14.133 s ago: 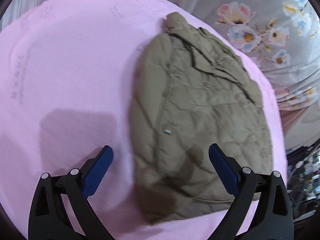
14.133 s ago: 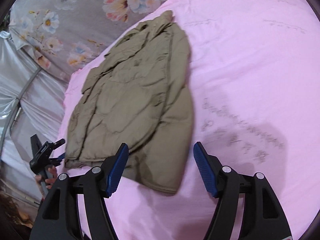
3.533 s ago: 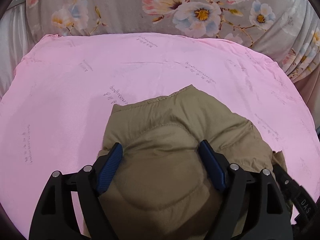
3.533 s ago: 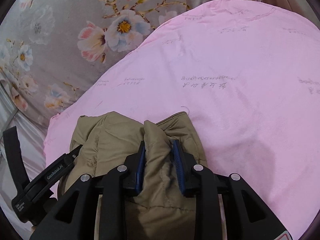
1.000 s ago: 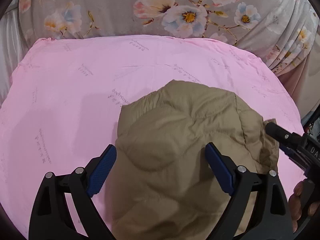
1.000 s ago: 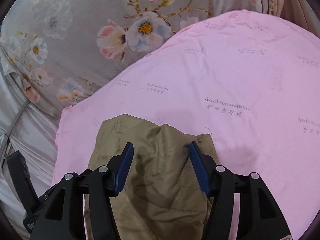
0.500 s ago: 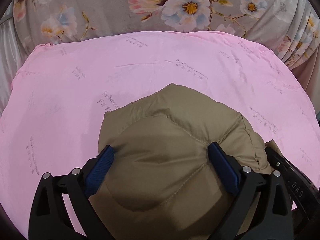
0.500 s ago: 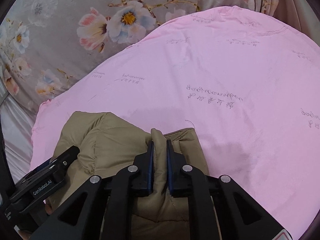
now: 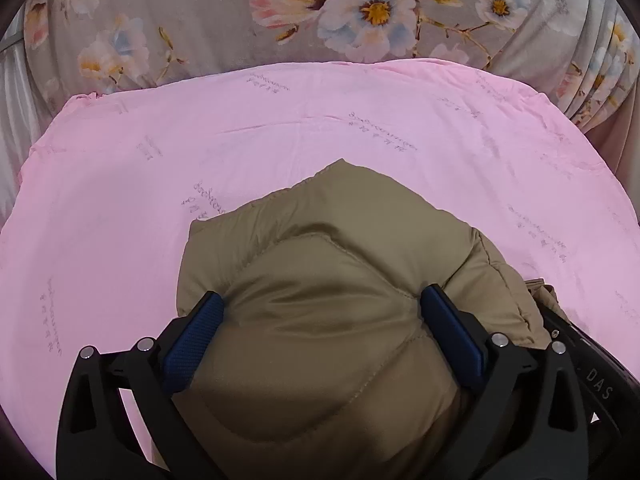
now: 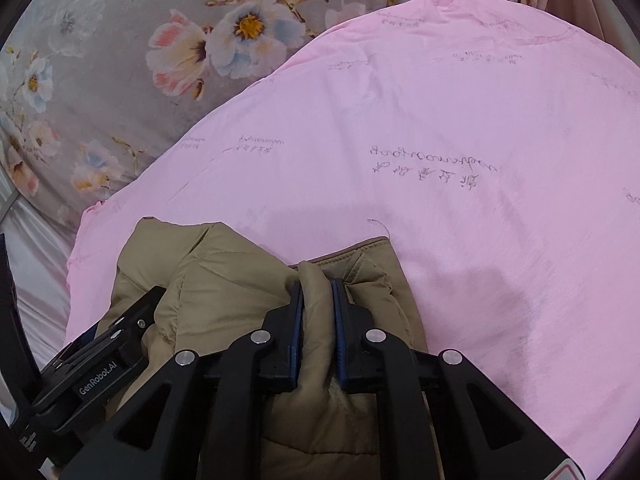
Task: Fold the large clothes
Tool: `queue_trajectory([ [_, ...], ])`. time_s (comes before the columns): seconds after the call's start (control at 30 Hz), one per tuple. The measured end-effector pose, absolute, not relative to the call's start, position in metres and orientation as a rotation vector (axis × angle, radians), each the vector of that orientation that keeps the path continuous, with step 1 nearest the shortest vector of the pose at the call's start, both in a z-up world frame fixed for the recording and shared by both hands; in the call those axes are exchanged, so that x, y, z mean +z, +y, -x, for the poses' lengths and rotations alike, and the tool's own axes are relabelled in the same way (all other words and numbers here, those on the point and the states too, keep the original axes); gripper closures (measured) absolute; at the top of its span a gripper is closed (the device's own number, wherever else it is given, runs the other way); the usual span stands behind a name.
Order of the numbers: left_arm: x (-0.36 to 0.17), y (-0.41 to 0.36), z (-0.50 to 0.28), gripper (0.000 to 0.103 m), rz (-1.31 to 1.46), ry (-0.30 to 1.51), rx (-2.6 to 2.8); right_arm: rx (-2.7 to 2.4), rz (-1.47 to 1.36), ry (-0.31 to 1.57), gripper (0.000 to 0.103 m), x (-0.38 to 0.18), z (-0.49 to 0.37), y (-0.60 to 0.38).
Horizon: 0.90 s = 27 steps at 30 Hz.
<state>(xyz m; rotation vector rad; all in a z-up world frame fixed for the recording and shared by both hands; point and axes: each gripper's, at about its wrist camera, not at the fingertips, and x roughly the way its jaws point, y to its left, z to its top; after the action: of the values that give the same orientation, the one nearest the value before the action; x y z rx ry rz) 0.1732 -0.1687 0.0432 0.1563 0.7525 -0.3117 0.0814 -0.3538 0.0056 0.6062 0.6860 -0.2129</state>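
I had the right gripper (image 10: 317, 316) clamped on a fold of the jacket (image 9: 340, 280), bundled near me on the pink sheet (image 9: 280, 132), while the left gripper (image 9: 322, 336) pressed it, jaws opening wide, to flatten it.

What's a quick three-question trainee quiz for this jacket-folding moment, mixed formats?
1. True or false: the right gripper is shut on a ridge of the khaki quilted puffer jacket.
2. Multiple choice: the left gripper has its fingers A) pinched together on a hem, B) spread wide on either side of a puffy jacket panel, C) off the jacket over the pink printed sheet.
3. Fill in: behind the sheet hangs a grey fabric printed with ____.

Key: 1 true; 2 B; 3 flowers.
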Motion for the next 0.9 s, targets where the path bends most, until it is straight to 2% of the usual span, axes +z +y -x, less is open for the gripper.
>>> queue_trajectory([
  [0.4,0.045,-0.164,-0.173,0.005,-0.15,0.768,-0.316,-0.135,-0.688,0.68,0.09,0.008,-0.071,-0.365],
  [0.5,0.061,-0.133,-0.16,0.005,-0.087,0.803,-0.385,-0.087,-0.734,0.656,0.073,0.025,-0.028,-0.378],
  [0.53,0.068,-0.121,-0.153,0.005,-0.066,0.806,-0.407,-0.087,-0.74,0.664,0.057,0.026,-0.015,-0.383],
  [0.57,0.074,-0.109,-0.146,0.005,-0.05,0.812,-0.424,-0.077,-0.745,0.681,0.049,0.026,-0.005,-0.387],
  [0.77,0.059,-0.052,-0.124,0.005,0.071,1.0,-0.544,0.096,-0.914,0.844,0.043,-0.013,0.027,-0.403],
  [0.9,0.038,-0.031,-0.114,0.005,0.221,1.113,-0.663,0.194,-0.947,0.851,0.042,-0.024,0.032,-0.389],
])
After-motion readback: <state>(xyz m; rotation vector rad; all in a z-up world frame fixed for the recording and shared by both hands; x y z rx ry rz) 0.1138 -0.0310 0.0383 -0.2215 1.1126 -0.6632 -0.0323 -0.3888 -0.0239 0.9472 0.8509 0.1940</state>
